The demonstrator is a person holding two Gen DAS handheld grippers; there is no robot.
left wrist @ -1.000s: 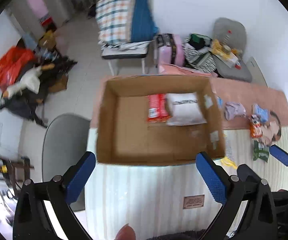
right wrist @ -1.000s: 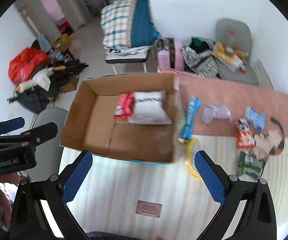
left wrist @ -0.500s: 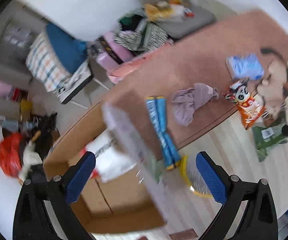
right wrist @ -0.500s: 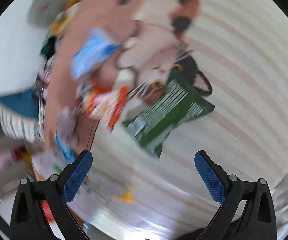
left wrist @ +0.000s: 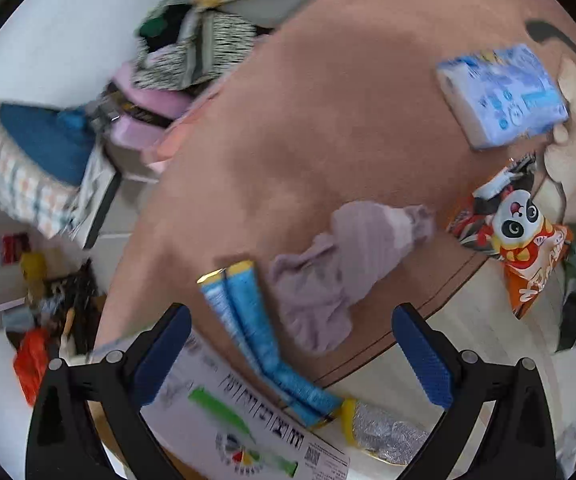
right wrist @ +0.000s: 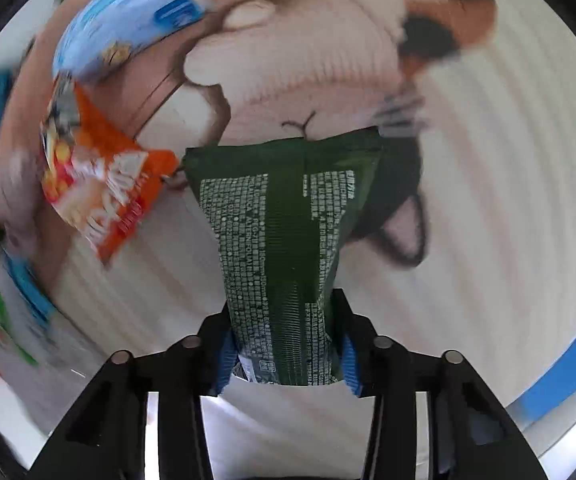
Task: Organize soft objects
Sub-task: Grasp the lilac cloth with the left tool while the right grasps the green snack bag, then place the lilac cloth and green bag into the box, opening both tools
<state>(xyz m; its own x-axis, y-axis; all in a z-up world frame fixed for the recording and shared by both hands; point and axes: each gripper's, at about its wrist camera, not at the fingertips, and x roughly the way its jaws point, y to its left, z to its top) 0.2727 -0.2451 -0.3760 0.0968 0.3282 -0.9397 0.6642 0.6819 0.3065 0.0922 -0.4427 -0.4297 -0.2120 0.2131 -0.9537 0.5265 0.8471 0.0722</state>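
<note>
My right gripper [right wrist: 286,356] is shut on the near end of a dark green snack bag [right wrist: 284,216] that lies on the striped mat. My left gripper [left wrist: 288,352] is open and empty, above a crumpled lilac cloth [left wrist: 344,268] and a long blue packet [left wrist: 256,328] on the pink rug. An orange panda snack bag [left wrist: 520,252] lies right of the cloth and also shows in the right wrist view [right wrist: 96,184]. A blue tissue pack [left wrist: 504,92] lies further back and shows in the right wrist view [right wrist: 128,20] too.
The cardboard box's white printed flap [left wrist: 248,420] is at the lower left of the left wrist view. A yellow-edged foil packet [left wrist: 384,432] lies beside it. Clutter, a pink suitcase [left wrist: 148,120] and a checked blanket [left wrist: 28,184] stand beyond the rug.
My right gripper has moved onto the green bag and shut on its end. My left gripper has swung from the box toward the lilac cloth, still open.
</note>
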